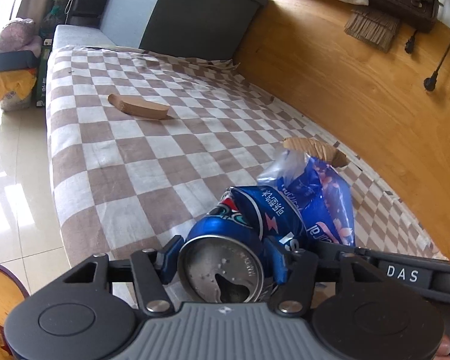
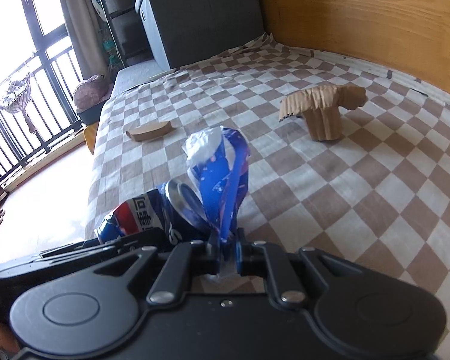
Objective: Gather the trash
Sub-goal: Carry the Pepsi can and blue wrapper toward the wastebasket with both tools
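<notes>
Left gripper (image 1: 223, 265) jaws clamped on a crushed blue aluminium can (image 1: 225, 240), dented, open silver lid facing the camera, held above the bed (image 1: 104, 156) with its brown-white checkered cloth. Right gripper (image 2: 227, 258) jaws pinched shut on a crinkled blue plastic wrapper (image 2: 221, 174), glossy, clear torn end up top; it touches the can's side. On the bed beyond: flat cardboard strip (image 1: 139, 106), and crumpled corrugated cardboard piece (image 2: 322, 111) near the wooden bed board (image 2: 360, 9).

Blue can (image 1: 225, 234) with red-white logo; blue wrapper (image 2: 221, 186), pale flecks; brown-and-white checked bedcover (image 1: 134, 165); tan cardboard scraps (image 2: 318, 111); honey-wood headboard (image 2: 360, 9).
</notes>
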`<act>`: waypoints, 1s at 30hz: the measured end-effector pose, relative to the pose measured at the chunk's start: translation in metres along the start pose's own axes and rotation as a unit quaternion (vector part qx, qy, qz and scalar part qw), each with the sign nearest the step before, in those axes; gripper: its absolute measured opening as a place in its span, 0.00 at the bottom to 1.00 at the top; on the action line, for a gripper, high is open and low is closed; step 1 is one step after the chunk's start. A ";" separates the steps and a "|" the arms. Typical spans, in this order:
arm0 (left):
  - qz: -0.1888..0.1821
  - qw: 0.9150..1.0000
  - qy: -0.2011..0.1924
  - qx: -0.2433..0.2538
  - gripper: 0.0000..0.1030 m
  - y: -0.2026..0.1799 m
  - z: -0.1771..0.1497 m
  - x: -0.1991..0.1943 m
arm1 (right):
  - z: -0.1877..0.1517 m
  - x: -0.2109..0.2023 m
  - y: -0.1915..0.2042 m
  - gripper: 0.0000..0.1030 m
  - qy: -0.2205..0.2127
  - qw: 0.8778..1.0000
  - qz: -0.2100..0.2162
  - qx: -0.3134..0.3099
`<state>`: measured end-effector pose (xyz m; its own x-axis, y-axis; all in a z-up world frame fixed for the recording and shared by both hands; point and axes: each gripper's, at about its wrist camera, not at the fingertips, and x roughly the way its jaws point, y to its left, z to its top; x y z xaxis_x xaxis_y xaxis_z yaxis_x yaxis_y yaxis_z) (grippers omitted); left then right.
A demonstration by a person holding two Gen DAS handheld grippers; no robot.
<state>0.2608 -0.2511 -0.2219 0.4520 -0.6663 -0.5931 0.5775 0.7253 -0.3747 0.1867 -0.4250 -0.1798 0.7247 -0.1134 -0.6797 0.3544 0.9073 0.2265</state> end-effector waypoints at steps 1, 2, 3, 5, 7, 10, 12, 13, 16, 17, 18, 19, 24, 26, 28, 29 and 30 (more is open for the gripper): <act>0.006 1.000 -0.001 0.009 0.57 -0.004 0.000 -0.001 | 0.000 0.000 0.000 0.10 0.000 1.000 0.000 0.001; 0.014 1.000 -0.005 0.018 0.57 -0.007 0.000 -0.003 | 0.001 -0.001 -0.001 0.09 0.000 1.000 -0.002 0.002; 0.024 0.999 -0.010 0.028 0.57 -0.011 0.000 -0.006 | 0.001 -0.002 -0.001 0.09 -0.001 1.000 -0.003 0.003; 0.043 0.998 -0.024 0.039 0.56 -0.015 0.003 -0.013 | 0.003 -0.006 -0.002 0.09 -0.006 1.000 -0.009 0.000; 0.062 0.997 -0.038 0.041 0.56 -0.015 0.009 -0.020 | 0.006 -0.012 -0.001 0.09 -0.013 1.000 -0.014 -0.002; 0.091 0.993 -0.052 0.048 0.56 -0.016 0.018 -0.031 | 0.011 -0.021 0.000 0.09 -0.023 1.000 -0.018 -0.004; 0.105 0.991 -0.058 0.053 0.56 -0.015 0.024 -0.038 | 0.015 -0.027 0.003 0.09 -0.031 0.999 -0.020 -0.009; 0.111 0.990 -0.060 0.054 0.56 -0.014 0.026 -0.041 | 0.017 -0.030 0.005 0.09 -0.034 0.999 -0.019 -0.012; 0.131 0.987 -0.068 0.059 0.56 -0.012 0.034 -0.051 | 0.021 -0.039 0.013 0.09 -0.044 0.999 -0.019 -0.021; 0.135 0.987 -0.070 0.059 0.56 -0.010 0.036 -0.056 | 0.023 -0.042 0.017 0.09 -0.047 0.998 -0.019 -0.025; 0.139 0.986 -0.072 0.057 0.56 -0.008 0.038 -0.059 | 0.024 -0.044 0.020 0.09 -0.050 0.998 -0.018 -0.028; 0.143 0.985 -0.074 0.056 0.56 -0.006 0.040 -0.064 | 0.025 -0.046 0.024 0.09 -0.052 0.998 -0.018 -0.030; 0.163 0.982 -0.082 0.046 0.56 0.010 0.043 -0.087 | 0.029 -0.045 0.046 0.09 -0.055 0.997 -0.012 -0.046; 0.173 0.980 -0.085 0.042 0.56 0.021 0.042 -0.098 | 0.030 -0.043 0.059 0.09 -0.054 0.997 -0.006 -0.054; 0.183 0.979 -0.088 0.034 0.56 0.034 0.042 -0.108 | 0.031 -0.040 0.073 0.09 -0.054 0.997 0.001 -0.064; 0.188 0.978 -0.090 0.029 0.56 0.041 0.042 -0.113 | 0.032 -0.038 0.081 0.09 -0.053 0.996 0.005 -0.069; 0.194 0.977 -0.091 0.024 0.56 0.048 0.041 -0.118 | 0.032 -0.036 0.089 0.09 -0.052 0.996 0.009 -0.074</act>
<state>0.2629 -0.1442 -0.1408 0.7536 -0.3660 -0.5460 0.3685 0.9231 -0.1102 0.2113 -0.3529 -0.1127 0.7907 -0.1305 -0.5981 0.2549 0.9585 0.1279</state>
